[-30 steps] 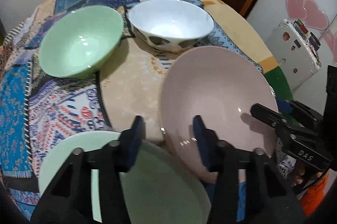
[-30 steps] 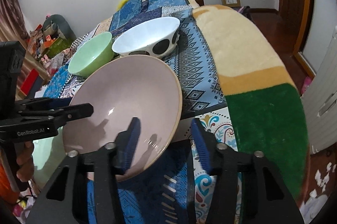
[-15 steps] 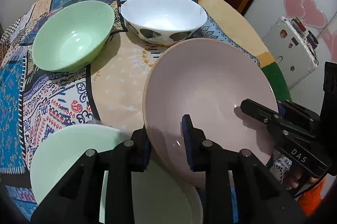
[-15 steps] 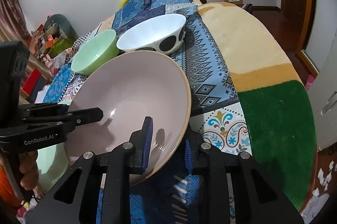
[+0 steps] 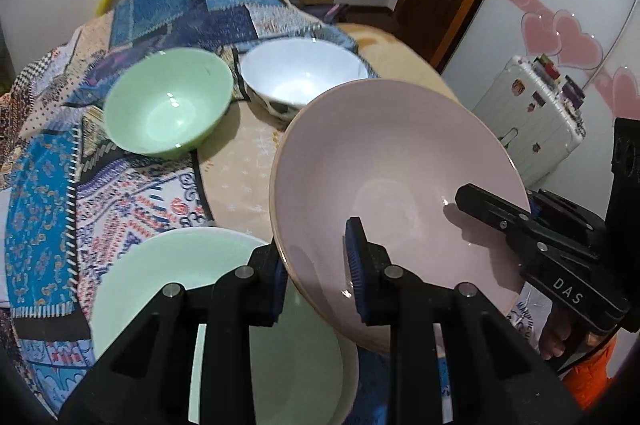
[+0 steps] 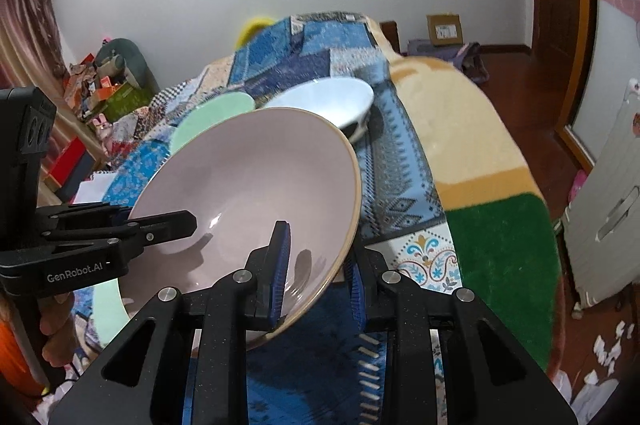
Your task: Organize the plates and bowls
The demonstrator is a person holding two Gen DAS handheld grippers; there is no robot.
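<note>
My left gripper (image 5: 316, 271) and my right gripper (image 6: 318, 279) both point down at a slant. Each one pinches tight on a side of the pink plate (image 5: 396, 185).

2 wrist views, angled down, close; share pink plate (image 5: 400, 161).

The right gripper (image 5: 520, 221) bears white lettering "DAS"; the left gripper (image 6: 160, 225) bears "GenRobot.AI" on its side.
</note>
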